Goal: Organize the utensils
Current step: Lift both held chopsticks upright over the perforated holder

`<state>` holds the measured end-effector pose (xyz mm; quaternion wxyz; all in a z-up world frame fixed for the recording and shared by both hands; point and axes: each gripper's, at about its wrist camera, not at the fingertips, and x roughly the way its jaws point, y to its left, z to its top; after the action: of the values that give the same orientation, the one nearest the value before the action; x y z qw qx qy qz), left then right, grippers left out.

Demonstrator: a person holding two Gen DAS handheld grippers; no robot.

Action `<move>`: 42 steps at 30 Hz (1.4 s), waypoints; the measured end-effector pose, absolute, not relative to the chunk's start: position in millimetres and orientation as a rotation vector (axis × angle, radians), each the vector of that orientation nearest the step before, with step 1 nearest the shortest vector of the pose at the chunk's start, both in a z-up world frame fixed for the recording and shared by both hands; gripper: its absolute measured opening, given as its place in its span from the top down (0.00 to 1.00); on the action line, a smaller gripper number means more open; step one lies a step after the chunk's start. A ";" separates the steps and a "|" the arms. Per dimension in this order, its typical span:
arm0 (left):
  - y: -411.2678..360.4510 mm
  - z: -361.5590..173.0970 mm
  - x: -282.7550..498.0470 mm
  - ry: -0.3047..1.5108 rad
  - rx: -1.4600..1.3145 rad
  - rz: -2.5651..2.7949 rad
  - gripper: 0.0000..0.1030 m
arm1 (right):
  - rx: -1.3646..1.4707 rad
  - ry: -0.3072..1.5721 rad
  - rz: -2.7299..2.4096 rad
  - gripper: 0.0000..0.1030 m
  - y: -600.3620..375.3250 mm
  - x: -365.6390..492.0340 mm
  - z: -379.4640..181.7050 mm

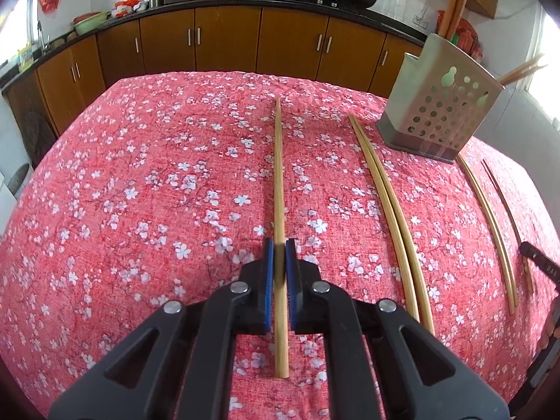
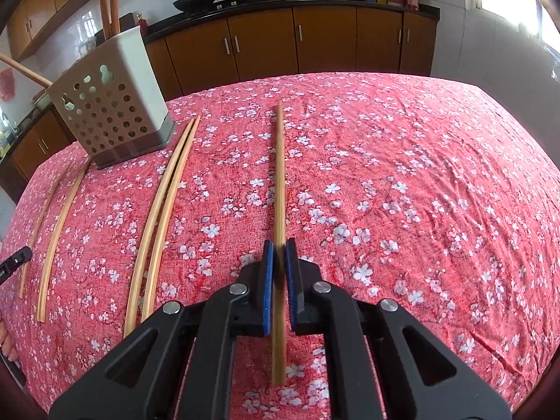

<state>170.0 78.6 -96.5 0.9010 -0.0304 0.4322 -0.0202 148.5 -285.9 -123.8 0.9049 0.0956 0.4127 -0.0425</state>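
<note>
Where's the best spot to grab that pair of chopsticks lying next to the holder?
Grip the pair of chopsticks near its thick near end, coming down from above with fingers straddling both sticks: they lie flat and touching, and the holder crowds the far tips.

Left hand-held gripper [image 1: 279, 250]: matte black plastic body, two fingers side by side.
Left pads [image 1: 268, 273]: bright blue, ribbed, lining the inner face of each black finger.
Left linkage: black arms with triangular cut-outs, joined by four round silver rivets.
Right hand-held gripper [image 2: 279, 250]: same black build, same four silver rivets.
Right pads [image 2: 267, 273]: blue with fine ridges.
Right linkage: black arms with triangular cut-outs.
Markings: small pale lettering on a black gripper part at the left-wrist view's right edge, too small to read.
</note>
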 end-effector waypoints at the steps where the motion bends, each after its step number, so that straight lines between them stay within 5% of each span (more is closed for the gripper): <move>1: 77.8 -94.4 168.4 0.888 -0.047 -0.036 0.93 | 0.201 0.839 -0.084 0.92 -286.8 145.9 -120.7; 12: 82.8 -5.3 147.3 0.645 -0.061 -0.099 0.93 | 0.210 0.522 -0.091 0.93 -303.1 114.8 -31.8; 34: 37.7 150.5 128.0 0.409 -0.062 -0.331 0.93 | 0.280 0.176 0.185 0.93 -262.9 112.5 115.9; 42: -2.7 190.3 153.3 0.220 -0.121 -0.306 0.93 | 0.238 0.085 0.154 0.93 -240.5 148.2 124.6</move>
<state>153.3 -2.7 190.3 0.9804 -0.0602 0.1092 -0.1522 148.2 -240.5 124.6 0.9891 0.1185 0.0425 0.0766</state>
